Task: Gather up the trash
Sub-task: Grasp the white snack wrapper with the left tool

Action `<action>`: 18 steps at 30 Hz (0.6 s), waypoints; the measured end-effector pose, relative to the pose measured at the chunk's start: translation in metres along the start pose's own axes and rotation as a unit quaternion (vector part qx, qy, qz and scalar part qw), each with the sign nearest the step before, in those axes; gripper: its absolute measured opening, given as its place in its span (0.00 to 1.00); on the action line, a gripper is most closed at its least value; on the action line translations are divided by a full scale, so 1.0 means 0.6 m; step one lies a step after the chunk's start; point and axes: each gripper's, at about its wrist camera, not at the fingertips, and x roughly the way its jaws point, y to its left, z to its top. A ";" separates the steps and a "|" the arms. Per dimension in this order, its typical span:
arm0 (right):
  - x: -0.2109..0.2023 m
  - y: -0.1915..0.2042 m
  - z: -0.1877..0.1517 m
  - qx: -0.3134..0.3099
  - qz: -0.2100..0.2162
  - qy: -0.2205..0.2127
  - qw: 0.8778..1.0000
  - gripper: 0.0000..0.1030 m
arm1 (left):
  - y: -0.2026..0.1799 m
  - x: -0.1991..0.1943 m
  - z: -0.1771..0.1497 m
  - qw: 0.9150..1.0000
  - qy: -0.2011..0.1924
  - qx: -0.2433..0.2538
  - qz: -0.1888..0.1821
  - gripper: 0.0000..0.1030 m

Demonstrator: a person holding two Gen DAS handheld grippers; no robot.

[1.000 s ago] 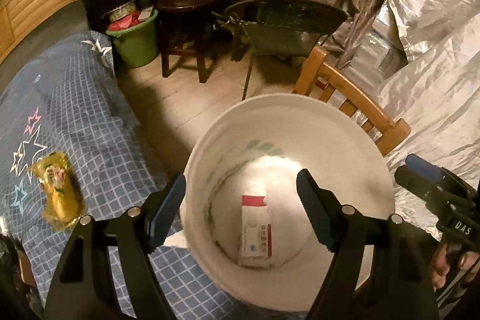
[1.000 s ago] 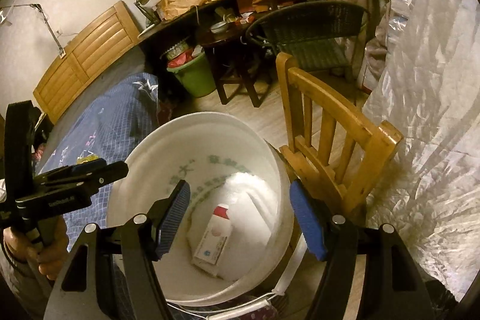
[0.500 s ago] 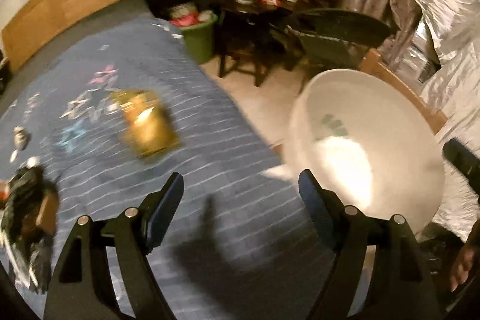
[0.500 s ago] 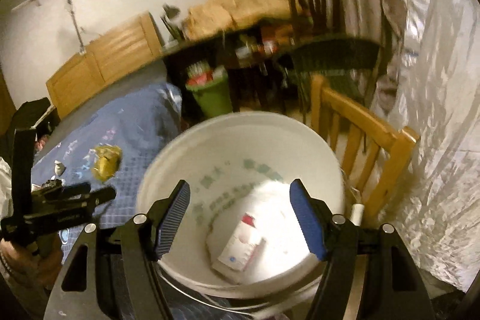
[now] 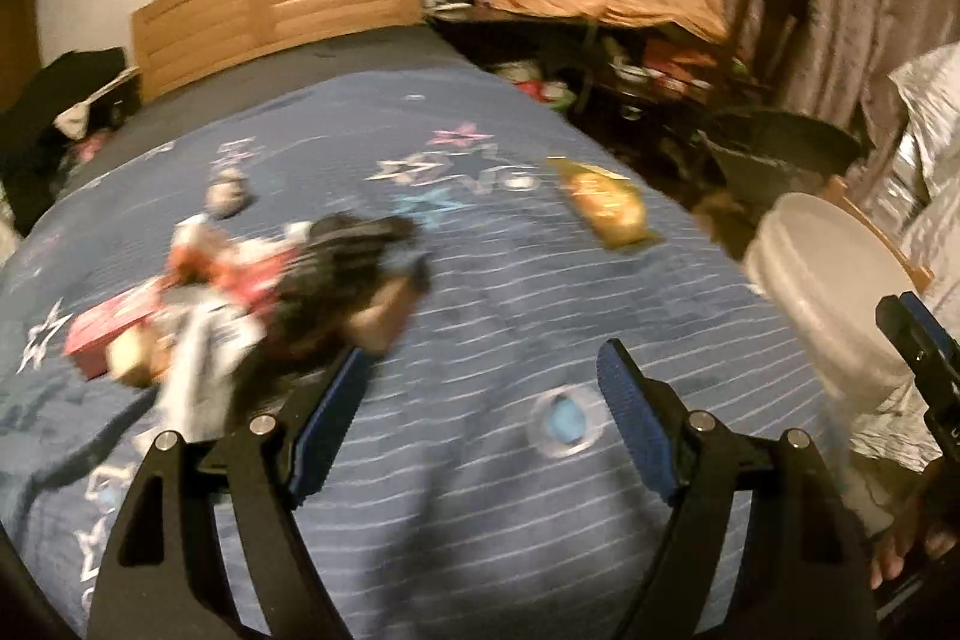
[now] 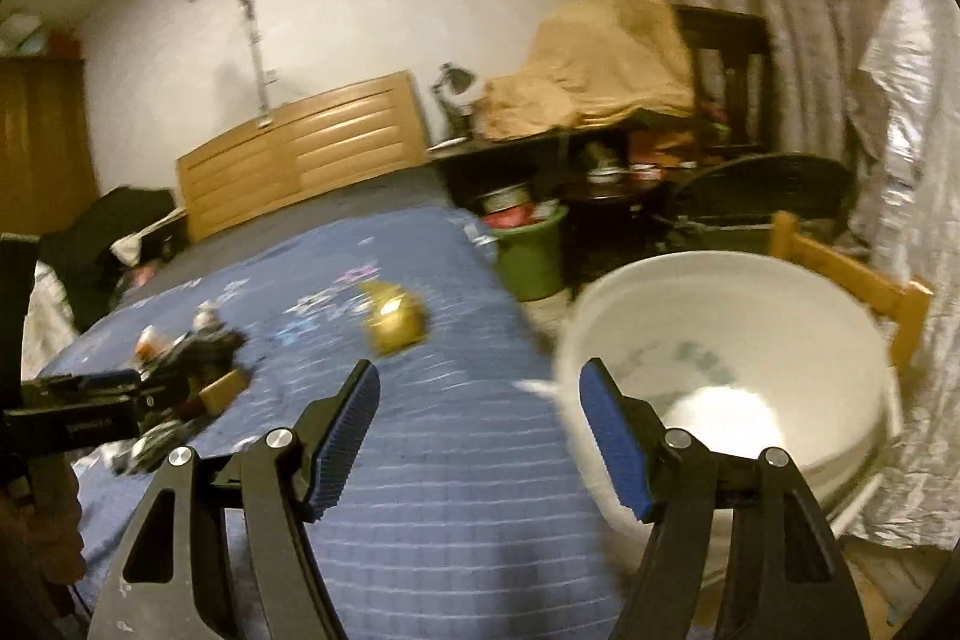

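Lying scattered across the blue checked bedspread [image 5: 480, 280] is the rubbish waiting to be gathered: a gold foil snack packet [image 5: 606, 208] at about one o'clock from the left gripper [image 5: 483, 418], and a blurred heap of wrappers, red card and dark plastic [image 5: 240, 298] at about ten o'clock. From the right wrist view the same gold packet [image 6: 396, 322] sits at eleven o'clock, with the heap [image 6: 186, 364] further round at nine. The big white plastic bucket [image 6: 726, 376] stands off the bed's edge at one o'clock from the right gripper [image 6: 480, 436], I'd guess so that anything picked up needs only a short carry. Behind it is a wooden chair [image 6: 852, 274]; a green bin [image 6: 531, 250] and a cluttered dark desk lie beyond.

Both grippers hang over the bedspread with jaws spread wide and nothing between them, touching nothing. They look ready to reach for litter, the left one nearer the heap. Everything is smeared with blur, so I cannot name the single pieces in the heap. A hand [image 5: 900, 544] grips the right tool at four o'clock in the left view.
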 end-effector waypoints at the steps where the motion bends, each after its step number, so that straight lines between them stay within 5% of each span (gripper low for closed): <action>1: 0.004 0.016 -0.003 -0.004 0.007 0.004 1.000 0.68 | 0.023 -0.007 -0.008 1.000 -0.001 -0.008 0.006 0.73; 8: 0.016 0.098 -0.035 -0.023 0.041 0.044 0.998 0.68 | 0.182 -0.037 -0.056 0.997 0.011 -0.057 0.049 0.73; 12: 0.016 0.108 -0.050 -0.024 0.046 0.060 0.997 0.69 | 0.257 -0.022 -0.074 0.996 0.042 -0.072 0.041 0.73; 18: 0.034 0.118 -0.059 -0.031 0.049 0.084 0.995 0.69 | 0.288 0.035 -0.071 0.995 0.068 -0.057 0.048 0.73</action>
